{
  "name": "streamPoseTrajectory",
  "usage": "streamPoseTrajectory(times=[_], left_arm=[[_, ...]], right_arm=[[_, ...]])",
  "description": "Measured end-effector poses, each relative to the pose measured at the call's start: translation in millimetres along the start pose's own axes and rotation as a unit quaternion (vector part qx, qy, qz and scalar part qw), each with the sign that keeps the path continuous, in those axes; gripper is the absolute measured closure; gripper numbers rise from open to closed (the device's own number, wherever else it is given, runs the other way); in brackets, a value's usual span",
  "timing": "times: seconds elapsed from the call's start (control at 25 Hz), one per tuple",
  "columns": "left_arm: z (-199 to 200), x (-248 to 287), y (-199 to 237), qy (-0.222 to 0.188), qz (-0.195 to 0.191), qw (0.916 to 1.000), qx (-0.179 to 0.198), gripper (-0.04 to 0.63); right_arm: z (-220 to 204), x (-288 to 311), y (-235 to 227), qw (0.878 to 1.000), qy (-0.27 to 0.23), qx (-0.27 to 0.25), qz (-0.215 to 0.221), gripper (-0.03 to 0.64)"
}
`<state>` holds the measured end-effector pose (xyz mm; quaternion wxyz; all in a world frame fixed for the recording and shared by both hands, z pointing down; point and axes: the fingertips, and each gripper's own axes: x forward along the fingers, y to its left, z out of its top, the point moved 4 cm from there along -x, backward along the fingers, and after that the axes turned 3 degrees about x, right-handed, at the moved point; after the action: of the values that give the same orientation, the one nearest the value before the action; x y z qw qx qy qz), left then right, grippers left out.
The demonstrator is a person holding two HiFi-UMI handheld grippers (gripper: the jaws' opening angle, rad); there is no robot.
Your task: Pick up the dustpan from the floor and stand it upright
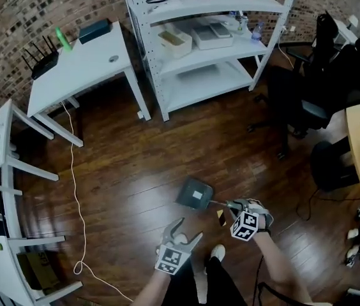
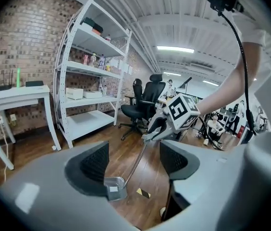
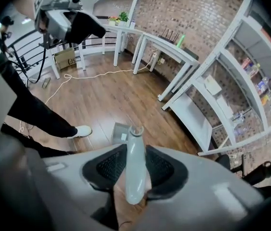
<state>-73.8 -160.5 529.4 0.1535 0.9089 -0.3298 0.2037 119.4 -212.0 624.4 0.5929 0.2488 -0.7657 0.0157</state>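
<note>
The dustpan is a grey pan (image 1: 195,193) on a thin rod with a pale grey handle (image 3: 135,177). My right gripper (image 1: 232,205) is shut on that handle and points steeply down. The rod slants down from it to the pan (image 3: 122,131) over the wooden floor. Whether the pan touches the floor I cannot tell. My left gripper (image 1: 189,229) is held open beside it, to the left, with nothing between its fingers. In the left gripper view the pan (image 2: 115,186) and rod show beyond the open left gripper (image 2: 134,162), with the right gripper (image 2: 155,129) at the rod's top.
A white shelf rack (image 1: 212,43) and a white table (image 1: 84,62) stand at the back. Black office chairs (image 1: 307,107) are at the right. A white cable (image 1: 75,190) runs over the floor at the left. A small yellow scrap (image 1: 221,217) and the person's shoe (image 1: 216,252) lie near the pan.
</note>
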Motion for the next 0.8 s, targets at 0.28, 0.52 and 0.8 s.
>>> streamPoseTrajectory(times=[0.28, 0.52, 0.8], left_arm=[[52, -52, 32, -0.022, 0.023, 0.9995, -0.001, 0.242], [100, -88, 40, -0.071, 0.035, 0.9965, -0.025, 0.241], [154, -129, -43, -0.151, 0.088, 0.9843, -0.025, 0.242]], right_arm=[[81, -26, -42, 0.994, -0.056, 0.065, -0.070, 0.348], [88, -140, -19, 0.923, -0.178, 0.310, -0.142, 0.277], [61, -276, 52, 0.808, -0.365, 0.445, -0.125, 0.143]])
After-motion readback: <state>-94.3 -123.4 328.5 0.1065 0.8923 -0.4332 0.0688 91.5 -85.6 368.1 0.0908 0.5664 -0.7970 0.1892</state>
